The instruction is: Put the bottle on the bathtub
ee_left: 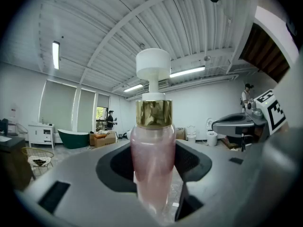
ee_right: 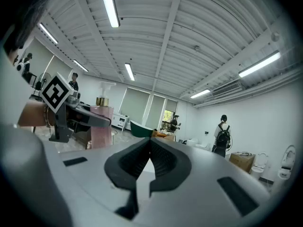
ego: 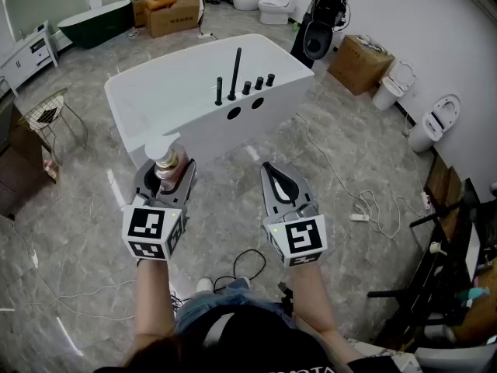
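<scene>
left gripper (ego: 165,174) pinches an upright pump bottle (ee_left: 152,160) of pink liquid; right gripper (ego: 271,171) jaws pressed together; white bathtub (ego: 194,127) at twelve o'clock.

The bathtub's (ego: 186,130) near edge is bare toward its left corner, black tap fittings (ego: 246,85) crowd its right half, and loose cables (ego: 332,169) trail over the floor (ego: 225,179) before it.

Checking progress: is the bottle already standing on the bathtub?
No, the pink bottle sits clamped upright in the left tongs, short of the white bathtub.
</scene>
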Demonstrator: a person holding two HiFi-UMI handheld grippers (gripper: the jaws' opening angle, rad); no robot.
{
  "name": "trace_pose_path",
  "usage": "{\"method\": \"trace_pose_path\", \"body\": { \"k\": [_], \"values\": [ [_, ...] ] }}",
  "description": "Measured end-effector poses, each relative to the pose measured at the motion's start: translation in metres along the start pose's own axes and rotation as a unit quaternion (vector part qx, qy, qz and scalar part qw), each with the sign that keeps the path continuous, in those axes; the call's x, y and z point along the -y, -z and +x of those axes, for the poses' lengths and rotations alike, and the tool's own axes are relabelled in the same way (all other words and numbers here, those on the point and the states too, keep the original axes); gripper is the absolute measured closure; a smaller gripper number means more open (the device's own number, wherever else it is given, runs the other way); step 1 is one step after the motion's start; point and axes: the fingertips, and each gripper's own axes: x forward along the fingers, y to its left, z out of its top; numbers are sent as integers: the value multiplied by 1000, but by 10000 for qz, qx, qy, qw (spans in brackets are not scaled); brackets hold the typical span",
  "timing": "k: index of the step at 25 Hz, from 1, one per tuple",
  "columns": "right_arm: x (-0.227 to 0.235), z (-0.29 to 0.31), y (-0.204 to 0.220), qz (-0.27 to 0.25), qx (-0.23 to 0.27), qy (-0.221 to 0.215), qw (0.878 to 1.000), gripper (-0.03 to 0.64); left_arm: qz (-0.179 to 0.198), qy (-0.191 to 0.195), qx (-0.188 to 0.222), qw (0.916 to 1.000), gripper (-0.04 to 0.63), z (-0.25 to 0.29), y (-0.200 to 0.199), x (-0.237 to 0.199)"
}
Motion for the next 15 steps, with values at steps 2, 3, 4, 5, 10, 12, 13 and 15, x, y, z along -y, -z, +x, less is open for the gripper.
{"method": "trace_pose_path", "body": {
  "k": [2, 3, 4, 5, 10, 12, 13, 15],
  "values": [
    [11, -8, 4, 0, 13, -24, 10000, 601, 11, -34, 16, 10000, 374, 3, -2, 12],
    [16, -11, 6, 1, 25, -50, 10000, 601, 15, -54, 24, 10000, 374, 5, -3, 18],
    [21, -15, 8, 0, 39, -86, 10000, 601, 18, -80, 31, 10000, 374, 6, -4, 24],
    [26, -18, 9, -7, 51, -124, 9999, 601, 22, -110, 38, 9999, 374, 8, -5, 30],
    [57, -30, 16, 59, 173, -235, 9996, 601, -13, -311, 115, 9995, 374, 16, -10, 56],
    [67, -35, 19, 163, 238, -214, 9994, 601, -28, -406, 125, 9991, 374, 15, -9, 63],
    [72, -37, 21, 201, 253, -192, 9993, 601, -22, -444, 118, 9989, 374, 14, -8, 66],
    [81, -40, 26, 247, 251, -149, 9993, 601, -14, -485, 79, 9988, 374, 15, -6, 71]
  ]
}}
